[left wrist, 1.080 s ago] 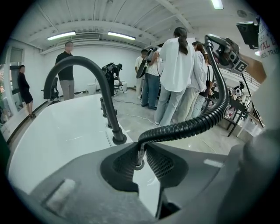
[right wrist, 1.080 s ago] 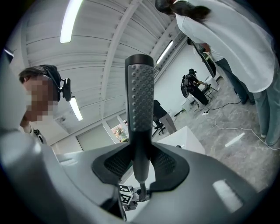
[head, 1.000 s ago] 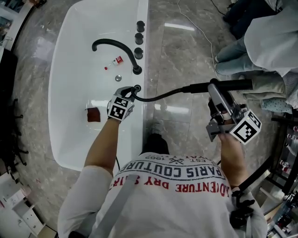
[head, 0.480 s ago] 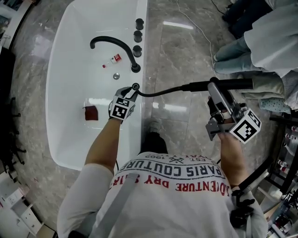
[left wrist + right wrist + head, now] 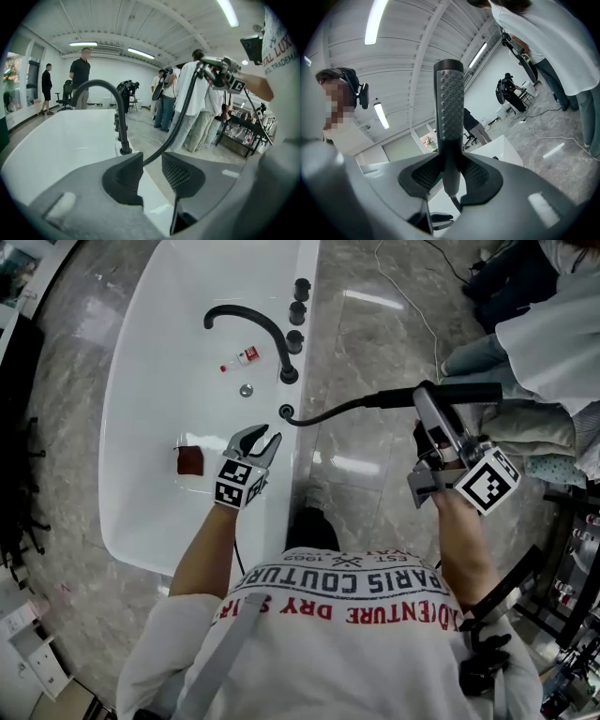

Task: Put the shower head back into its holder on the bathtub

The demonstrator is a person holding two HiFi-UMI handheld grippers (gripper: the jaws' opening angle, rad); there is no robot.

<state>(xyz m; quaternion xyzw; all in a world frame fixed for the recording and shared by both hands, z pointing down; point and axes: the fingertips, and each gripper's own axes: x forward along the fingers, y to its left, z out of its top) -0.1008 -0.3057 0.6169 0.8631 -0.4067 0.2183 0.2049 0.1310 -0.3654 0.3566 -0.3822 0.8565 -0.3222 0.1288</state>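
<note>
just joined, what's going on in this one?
A person with two hand-held grippers works at a white bathtub. The right gripper is shut on the black shower head, held out over the floor beside the tub; its hose runs to the holder on the rim. The left gripper hovers near that holder, jaws closing a little with nothing between them. The head isn't seated yet.

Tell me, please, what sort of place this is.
Likely a showroom or workshop hall, not a home bathroom: the white freestanding bathtub with its black arched faucet stands on a polished stone floor in an open room, with ceiling strip lights and people standing around.
</note>
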